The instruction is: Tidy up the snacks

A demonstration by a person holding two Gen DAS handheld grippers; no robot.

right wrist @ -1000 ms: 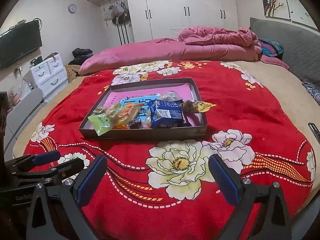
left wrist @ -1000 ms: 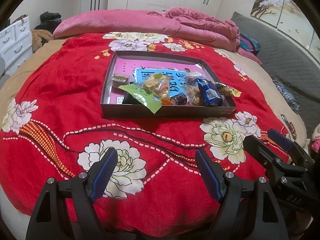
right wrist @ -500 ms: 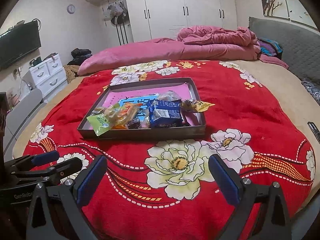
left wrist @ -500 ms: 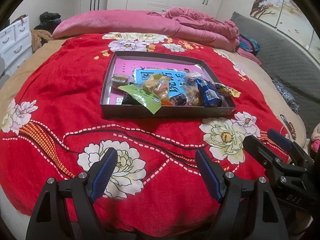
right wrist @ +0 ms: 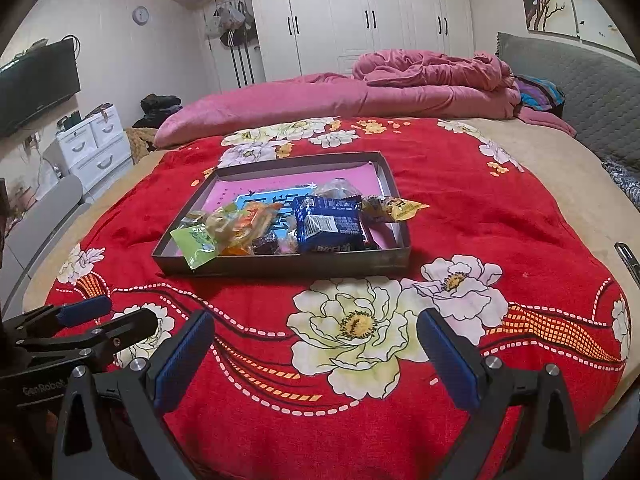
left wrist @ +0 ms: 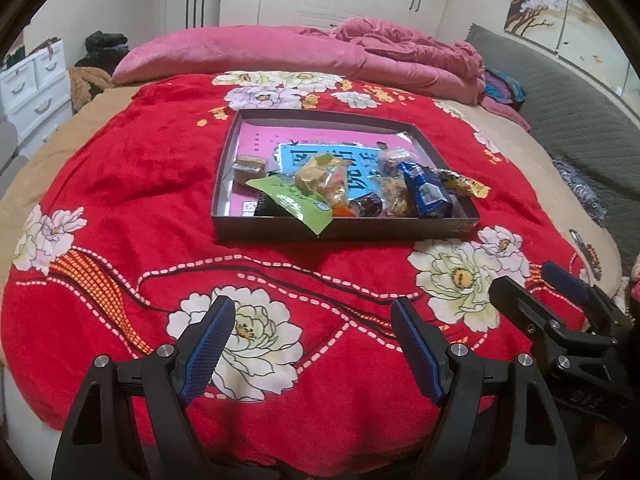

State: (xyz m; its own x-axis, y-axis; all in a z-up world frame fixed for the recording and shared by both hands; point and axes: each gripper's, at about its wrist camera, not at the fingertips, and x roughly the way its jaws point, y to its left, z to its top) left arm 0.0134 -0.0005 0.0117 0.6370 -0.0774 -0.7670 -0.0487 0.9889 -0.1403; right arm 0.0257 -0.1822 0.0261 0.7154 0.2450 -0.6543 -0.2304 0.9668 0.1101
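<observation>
A shallow dark box (left wrist: 344, 229) (right wrist: 280, 266) with a pink lining sits mid-bed on the red floral blanket. It holds several snacks: a green packet (left wrist: 294, 200) (right wrist: 196, 242) hanging over the near wall, a blue packet (left wrist: 426, 194) (right wrist: 330, 224), a yellow wrapper (left wrist: 466, 184) (right wrist: 400, 208) over the right wall, a clear bag of yellow snacks (left wrist: 322, 176) and a small tan box (left wrist: 249, 166). My left gripper (left wrist: 310, 346) is open and empty, well short of the box. My right gripper (right wrist: 314, 360) is open and empty, beside it to the right.
A rumpled pink duvet (right wrist: 360, 94) lies along the far side of the bed. White drawers (right wrist: 94, 144) stand at the left, a grey padded headboard (right wrist: 592, 92) at the right. The right gripper shows in the left wrist view (left wrist: 560, 304). A small dark object (right wrist: 628, 258) lies near the right bed edge.
Both views have shifted only slightly; the box sits a touch lower and left in the right wrist view. Both grippers stay open and empty.
</observation>
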